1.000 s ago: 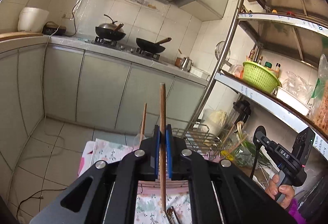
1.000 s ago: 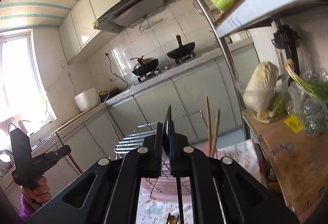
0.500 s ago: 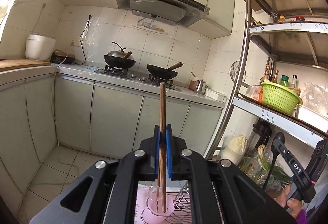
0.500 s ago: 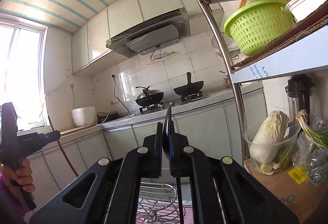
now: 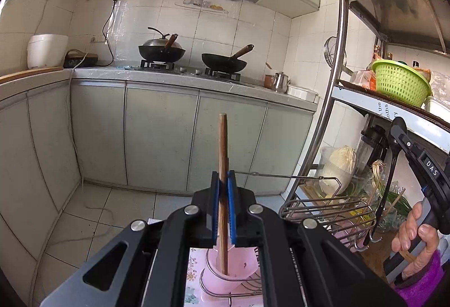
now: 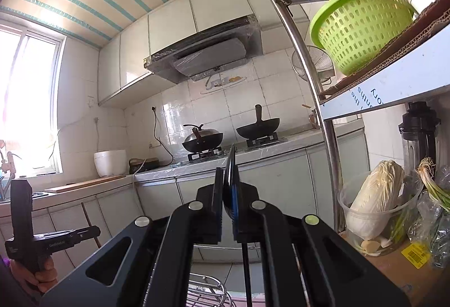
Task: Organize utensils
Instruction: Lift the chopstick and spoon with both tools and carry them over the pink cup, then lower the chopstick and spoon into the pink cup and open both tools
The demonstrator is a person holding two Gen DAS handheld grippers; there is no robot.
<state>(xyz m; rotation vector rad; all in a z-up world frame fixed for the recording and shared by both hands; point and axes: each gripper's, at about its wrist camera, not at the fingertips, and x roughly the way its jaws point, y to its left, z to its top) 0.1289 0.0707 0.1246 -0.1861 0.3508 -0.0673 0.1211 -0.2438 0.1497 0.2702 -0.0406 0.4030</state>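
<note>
The right gripper (image 5: 399, 135), seen from the left camera, carries the white letters "DAS" on its black body, and the left gripper (image 6: 92, 231), seen from the right camera, has small pale print on its side that is too fine to read. The white edge of the metal shelf (image 6: 393, 87) bears blue lettering seen upside down and only in part, perhaps "the" and "ory". A yellow barcode sticker (image 6: 415, 255) sits on a bag of greens, its print unreadable. One wooden chopstick (image 5: 223, 155) stands nearly upright, pinched between the blue pads of the left gripper (image 5: 223, 203), and its lower end reaches down into the one pink cup (image 5: 232, 269) held in a wire dish rack (image 5: 332, 211). The right gripper (image 6: 227, 194) has its jaws closed on one thin black utensil (image 6: 230, 166), whose flat dark head rises above the fingertips while its slim handle hangs below; from the left camera it hangs beside the rack. Two black woks (image 5: 161, 51) sit on the stove, one with a lid. There is one white rice cooker (image 5: 46, 49) on the counter, one green basket (image 5: 400, 82) on the shelf, one cabbage (image 6: 377, 194) in a clear tub, and one small steel kettle (image 5: 281, 80). A flowered cloth (image 5: 194, 273) lies under the rack.
</note>
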